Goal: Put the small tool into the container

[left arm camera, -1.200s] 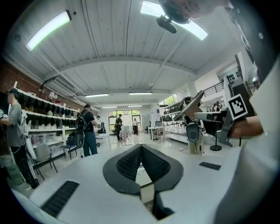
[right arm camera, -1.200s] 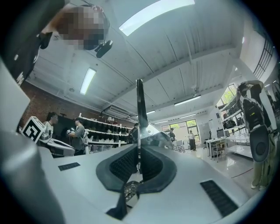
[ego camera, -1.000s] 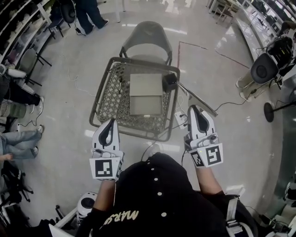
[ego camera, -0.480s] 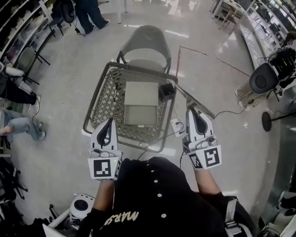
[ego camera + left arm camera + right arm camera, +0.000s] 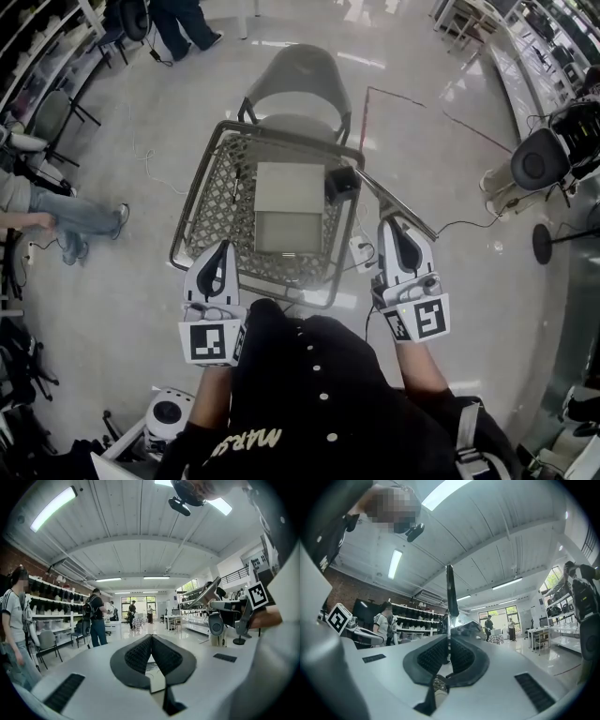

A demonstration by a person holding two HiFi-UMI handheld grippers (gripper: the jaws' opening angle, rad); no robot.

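Before the mesh bench (image 5: 211, 202), my left gripper (image 5: 222, 248) sits closed and empty while my right gripper (image 5: 395, 223) clamps a slim tool (image 5: 450, 597), seemingly bound for the container (image 5: 289, 192).

The table (image 5: 217, 202) is olive-grey metal with a diamond lattice pattern. The container (image 5: 289, 187) on it is pale beige-grey, and the block (image 5: 343, 181) at its three o'clock is black. The chair (image 5: 302, 77) at the table's twelve o'clock is grey. The left gripper (image 5: 222, 248) and right gripper (image 5: 391, 223) are white with black pads and carry black-and-white square markers (image 5: 210, 342). The thin tool (image 5: 449, 588) in the right gripper's jaws is dark above and silvery below.
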